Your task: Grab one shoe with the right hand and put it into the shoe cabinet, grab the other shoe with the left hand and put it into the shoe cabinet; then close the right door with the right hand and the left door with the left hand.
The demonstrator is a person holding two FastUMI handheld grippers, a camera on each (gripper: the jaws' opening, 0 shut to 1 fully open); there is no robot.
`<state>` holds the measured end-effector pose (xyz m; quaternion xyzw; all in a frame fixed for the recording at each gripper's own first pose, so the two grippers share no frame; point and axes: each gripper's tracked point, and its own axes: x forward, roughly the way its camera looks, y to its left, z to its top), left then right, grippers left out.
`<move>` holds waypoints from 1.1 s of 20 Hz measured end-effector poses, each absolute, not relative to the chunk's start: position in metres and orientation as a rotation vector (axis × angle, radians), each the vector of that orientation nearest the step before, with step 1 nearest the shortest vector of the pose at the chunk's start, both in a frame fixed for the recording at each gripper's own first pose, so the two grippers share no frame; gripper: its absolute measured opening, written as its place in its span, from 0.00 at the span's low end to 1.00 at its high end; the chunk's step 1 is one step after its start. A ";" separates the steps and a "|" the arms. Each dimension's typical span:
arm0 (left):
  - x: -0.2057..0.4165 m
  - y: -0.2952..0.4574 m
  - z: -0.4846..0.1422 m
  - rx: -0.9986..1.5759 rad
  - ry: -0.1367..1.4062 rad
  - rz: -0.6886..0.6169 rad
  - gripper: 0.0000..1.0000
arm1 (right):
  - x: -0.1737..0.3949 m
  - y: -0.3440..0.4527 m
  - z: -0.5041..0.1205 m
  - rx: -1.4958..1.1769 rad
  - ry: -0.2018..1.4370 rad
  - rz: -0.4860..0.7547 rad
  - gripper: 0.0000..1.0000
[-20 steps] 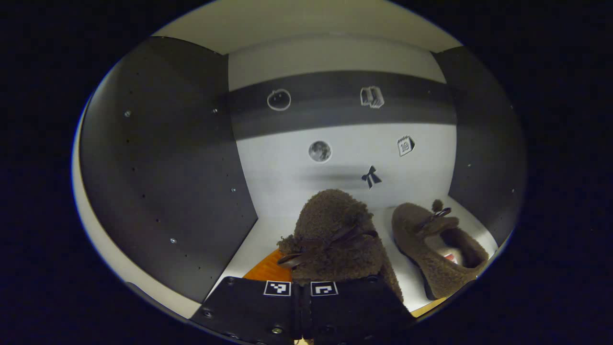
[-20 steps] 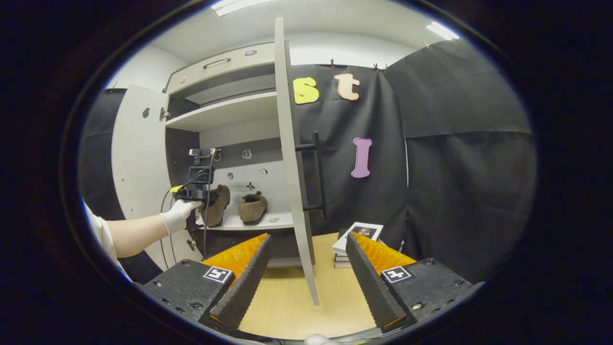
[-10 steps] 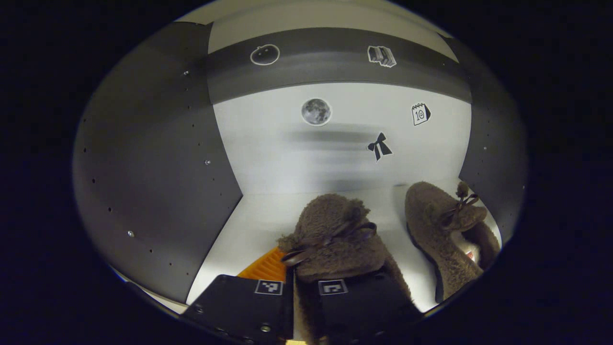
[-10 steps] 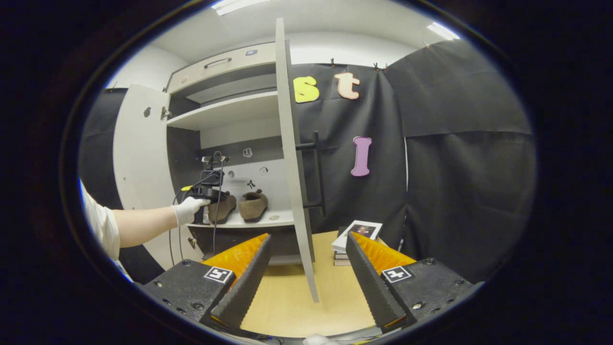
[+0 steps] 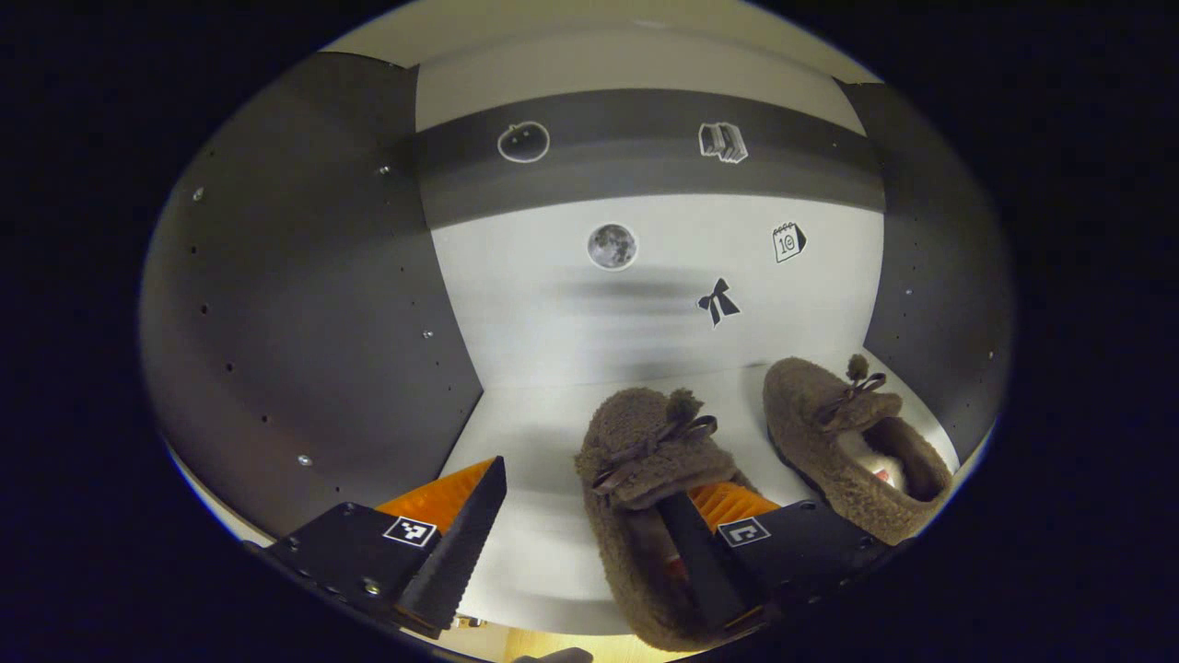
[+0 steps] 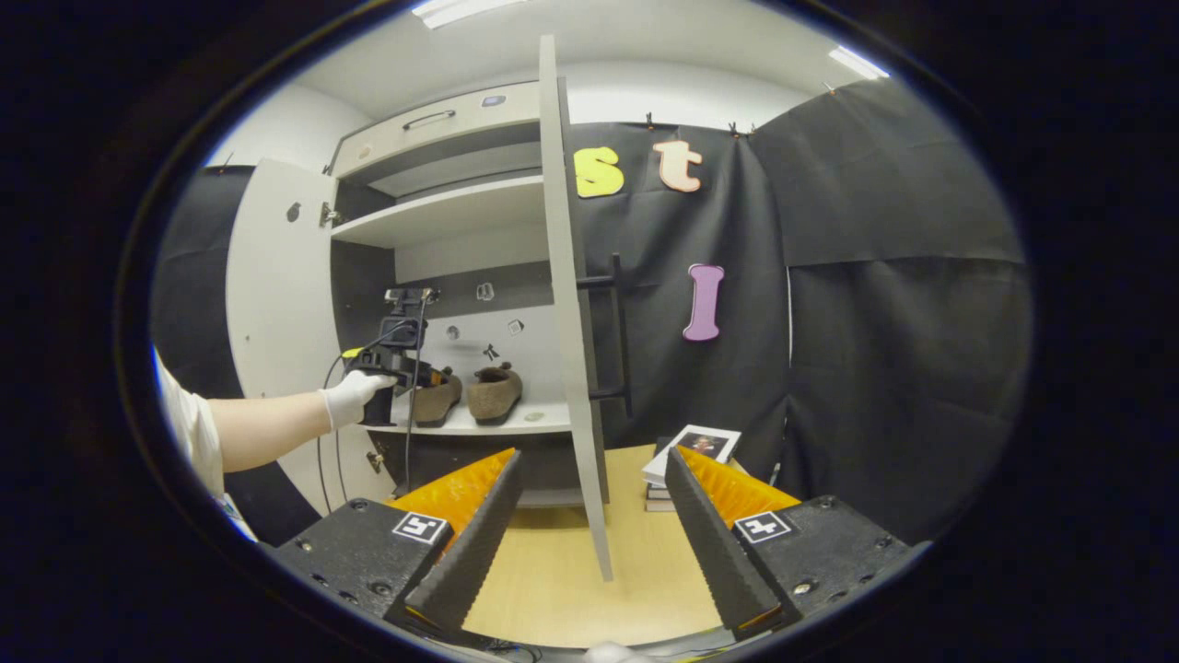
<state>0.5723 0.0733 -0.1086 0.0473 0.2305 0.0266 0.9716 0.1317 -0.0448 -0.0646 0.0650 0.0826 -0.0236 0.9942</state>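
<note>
Left gripper (image 5: 580, 543): jaws spread, one finger apparently inside a shoe's opening, pressing nothing. Gloved left hand (image 6: 350, 398), arm extended level. Right gripper (image 6: 589, 516): jaws wide apart, held level, empty.

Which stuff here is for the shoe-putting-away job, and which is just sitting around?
For the job:
left shoe
right shoe
shoe cabinet
right door
left door
left gripper
right gripper

Just lying about:
stack of books
stickers
</note>
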 end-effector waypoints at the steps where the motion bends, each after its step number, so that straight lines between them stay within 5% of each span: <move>1: 0.566 0.071 -0.105 0.093 0.458 0.044 0.94 | 0.132 -0.045 -0.064 0.131 0.163 -0.044 0.98; 22: 0.302 0.034 0.032 0.055 0.049 0.012 0.96 | 0.149 -0.067 -0.038 0.103 0.087 0.023 0.98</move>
